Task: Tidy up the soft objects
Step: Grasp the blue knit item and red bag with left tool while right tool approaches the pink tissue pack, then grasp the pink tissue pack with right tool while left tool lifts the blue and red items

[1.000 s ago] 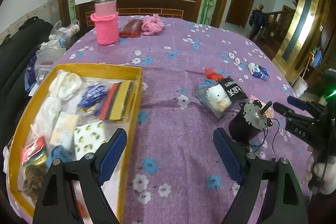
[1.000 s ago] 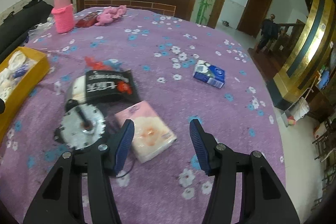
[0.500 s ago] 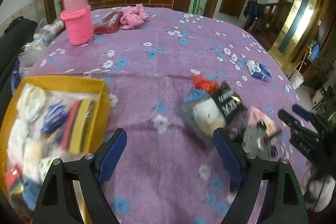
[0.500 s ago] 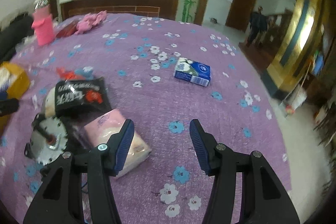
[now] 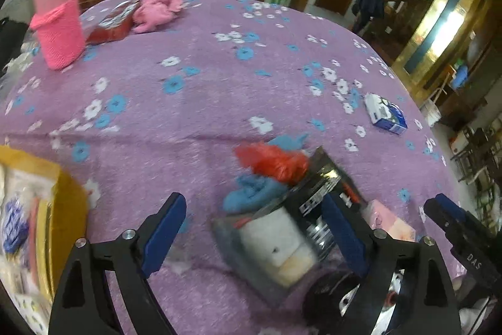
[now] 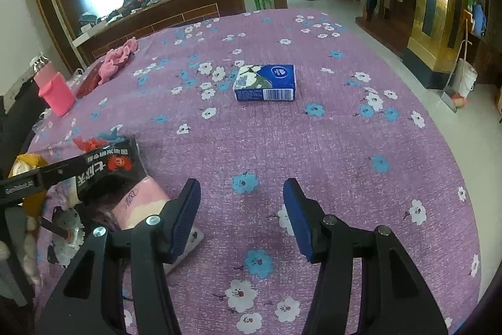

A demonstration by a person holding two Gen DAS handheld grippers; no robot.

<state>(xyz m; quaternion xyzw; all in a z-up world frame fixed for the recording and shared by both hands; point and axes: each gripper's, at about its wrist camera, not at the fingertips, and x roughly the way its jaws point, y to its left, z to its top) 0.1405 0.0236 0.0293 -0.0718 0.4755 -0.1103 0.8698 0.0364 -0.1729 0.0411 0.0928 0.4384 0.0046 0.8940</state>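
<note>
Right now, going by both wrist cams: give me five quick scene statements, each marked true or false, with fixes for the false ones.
1. Both the left gripper and the right gripper are open and hold nothing. True.
2. The blue tissue pack sits in the yellow box. False: it lies alone on the purple tablecloth.
3. The clear bag with the black label lies just ahead of the left gripper. True.
4. The pink knit-sleeved bottle lies on its side. False: it stands upright.
5. The right gripper is clamped on the pink tissue pack. False: that pack lies beside its left finger, ungripped.

Matt cloth tablecloth [image 6: 313, 146], glossy plastic pkt [image 6: 106, 168]
</note>
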